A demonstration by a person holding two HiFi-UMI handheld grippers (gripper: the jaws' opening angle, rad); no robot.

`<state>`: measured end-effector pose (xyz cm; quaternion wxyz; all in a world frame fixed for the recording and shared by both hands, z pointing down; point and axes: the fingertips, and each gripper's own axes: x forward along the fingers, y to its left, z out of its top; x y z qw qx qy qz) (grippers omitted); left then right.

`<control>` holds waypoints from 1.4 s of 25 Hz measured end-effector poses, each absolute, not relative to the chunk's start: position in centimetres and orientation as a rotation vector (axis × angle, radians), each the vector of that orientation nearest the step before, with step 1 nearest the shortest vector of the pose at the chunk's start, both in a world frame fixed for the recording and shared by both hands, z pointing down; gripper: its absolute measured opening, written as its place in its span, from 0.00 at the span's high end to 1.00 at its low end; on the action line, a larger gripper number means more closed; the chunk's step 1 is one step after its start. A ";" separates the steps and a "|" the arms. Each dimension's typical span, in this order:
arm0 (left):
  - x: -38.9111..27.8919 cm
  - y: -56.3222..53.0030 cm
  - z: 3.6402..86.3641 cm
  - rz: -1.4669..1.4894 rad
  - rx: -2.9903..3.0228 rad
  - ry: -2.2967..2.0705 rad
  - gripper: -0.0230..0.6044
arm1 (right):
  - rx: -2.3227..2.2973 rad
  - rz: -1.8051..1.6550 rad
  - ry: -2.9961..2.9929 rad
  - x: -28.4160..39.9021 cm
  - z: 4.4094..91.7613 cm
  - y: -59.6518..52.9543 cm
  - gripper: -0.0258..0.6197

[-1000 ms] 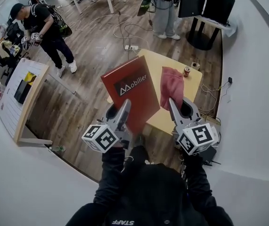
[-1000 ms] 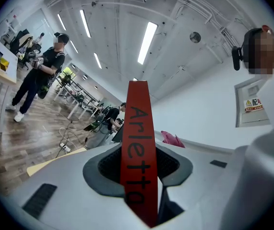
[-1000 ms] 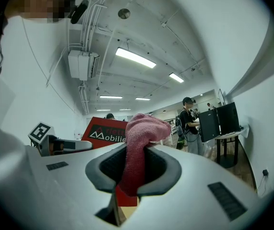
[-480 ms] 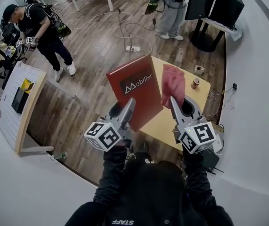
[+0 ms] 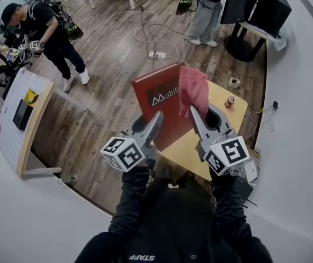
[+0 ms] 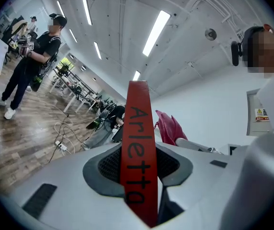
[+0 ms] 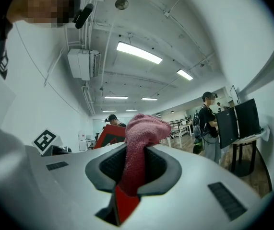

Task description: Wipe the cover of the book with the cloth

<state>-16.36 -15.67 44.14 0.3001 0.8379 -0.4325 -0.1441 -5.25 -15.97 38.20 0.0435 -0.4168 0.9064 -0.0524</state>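
Above the bench [image 5: 226, 101], your left hand-held gripper [image 5: 155, 123] clamps the book [image 5: 157, 100], cover exposed; at 3 o'clock your right hand-held gripper [image 5: 193, 117] pinches the cloth [image 5: 193, 87] for wiping.

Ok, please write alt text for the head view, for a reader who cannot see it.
Seen from above, a person holds a red book up in the left gripper and a pink cloth in the right gripper, the cloth overlapping the cover's right side. Below them are a yellow table and a wooden floor where other people stand.
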 end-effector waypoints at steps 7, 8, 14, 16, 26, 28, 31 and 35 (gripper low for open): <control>-15.4 -15.6 43.1 -0.371 2.245 -1.133 0.68 | -1.115 -0.078 2.814 -8.6 35.2 -15.8 0.84; -14.7 -15.9 42.9 -0.367 2.249 -1.129 0.68 | -1.089 -0.071 2.819 -8.5 34.7 -16.1 0.84; -11.7 -17.1 42.4 -0.345 2.269 -1.108 0.68 | -0.968 -0.023 2.866 -9.1 33.4 -17.0 0.84; -11.4 -17.1 42.4 -0.340 2.274 -1.106 0.68 | -0.952 -0.021 2.882 -9.3 33.7 -17.1 0.84; -10.7 -17.2 42.2 -0.340 2.290 -1.096 0.68 | -0.987 -0.040 2.912 -8.2 35.3 -18.7 0.84; -10.8 -17.2 42.2 -0.345 2.289 -1.098 0.68 | -1.005 -0.048 2.910 -7.7 35.6 -19.2 0.84; -10.8 -17.2 42.2 -0.348 2.289 -1.102 0.68 | -1.038 -0.058 2.904 -6.7 36.0 -19.8 0.84; -10.6 -17.2 42.0 -0.350 2.296 -1.100 0.68 | -1.086 -0.068 2.892 -5.1 36.6 -20.7 0.84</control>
